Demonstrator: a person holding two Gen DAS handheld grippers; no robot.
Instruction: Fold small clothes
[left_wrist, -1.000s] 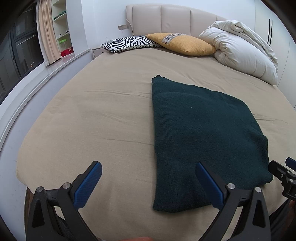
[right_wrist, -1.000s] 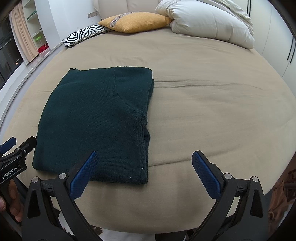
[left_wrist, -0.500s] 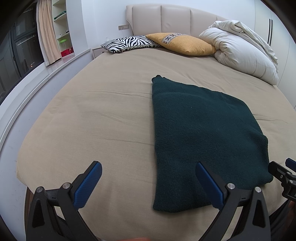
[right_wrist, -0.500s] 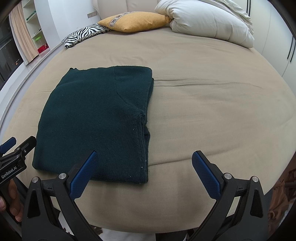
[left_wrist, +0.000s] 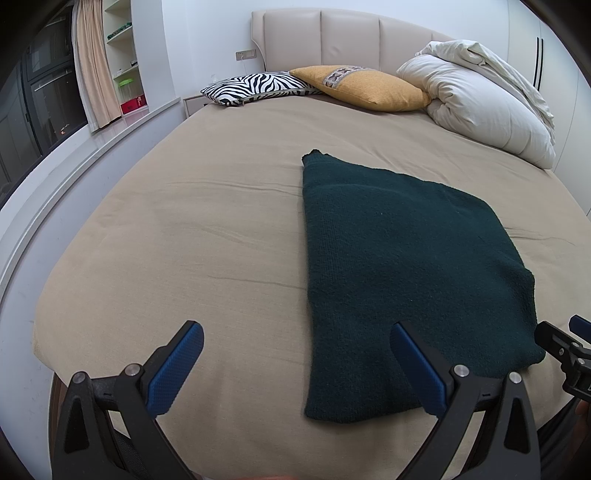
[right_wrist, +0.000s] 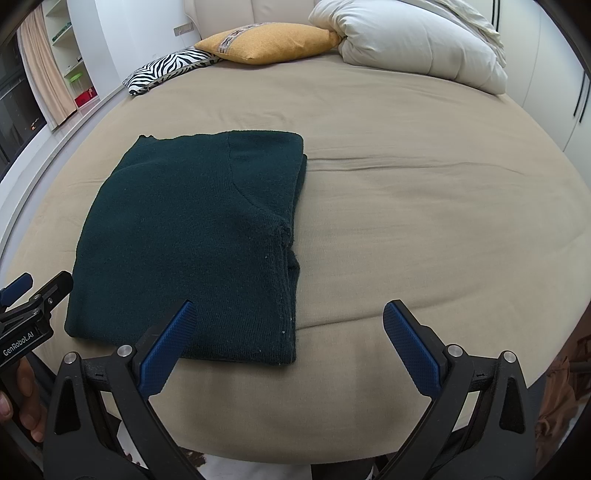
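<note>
Folding looks nearly done, I think: the green sweater (right_wrist: 192, 240) lies flat in a neat square near the bed's (right_wrist: 424, 206) front edge, and my left gripper (left_wrist: 295, 365) and right gripper (right_wrist: 290, 343) wait wide apart, holding nothing, ready to pinch its near corners.

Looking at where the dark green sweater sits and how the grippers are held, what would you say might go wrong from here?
1. The dark green sweater lies folded near the bed's front edge; a careless pull toward the person might drag it off.
2. Its right side shows stacked layers; pinching only the top one could undo the fold.
3. The left gripper and right gripper both hang open close together, so they might collide when reaching in.
</note>
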